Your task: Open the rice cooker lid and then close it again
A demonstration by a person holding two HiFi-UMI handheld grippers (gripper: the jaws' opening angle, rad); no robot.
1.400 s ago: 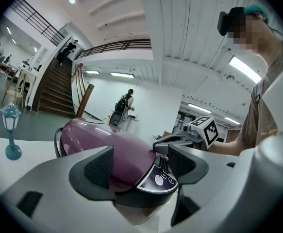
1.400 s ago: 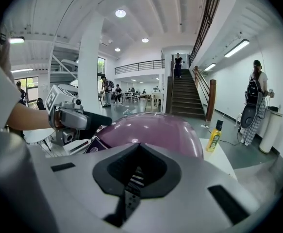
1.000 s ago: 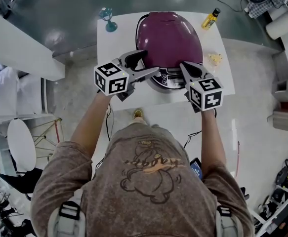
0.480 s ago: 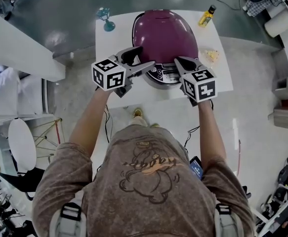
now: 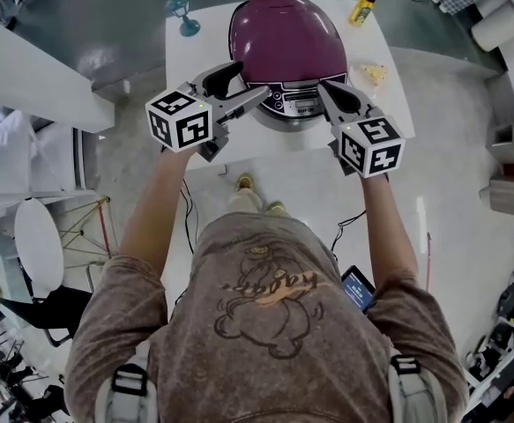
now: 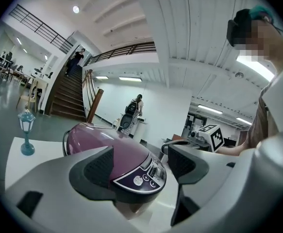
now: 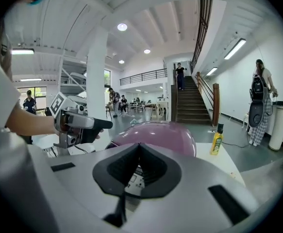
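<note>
A purple rice cooker (image 5: 287, 42) stands on the white table (image 5: 205, 55) with its lid down. Its control panel (image 5: 297, 106) faces me. My left gripper (image 5: 239, 88) hovers at the cooker's front left, open, with nothing between its pads. In the left gripper view the gripper (image 6: 139, 165) frames the panel (image 6: 143, 174) in its gap. My right gripper (image 5: 327, 92) is at the front right of the cooker, shut and empty. In the right gripper view the gripper (image 7: 139, 152) has its pads together, with the purple lid (image 7: 156, 135) behind them.
A yellow bottle (image 5: 362, 9) stands at the table's far right corner, and a small yellowish item (image 5: 373, 73) lies right of the cooker. A blue lantern ornament (image 5: 182, 14) is at the far left. The table's near edge lies just below the grippers. Cables run on the floor.
The table and cooker have slid up in the head view. Both grippers have spread slightly outward and stay at the cooker's front. The lid has stayed down.
</note>
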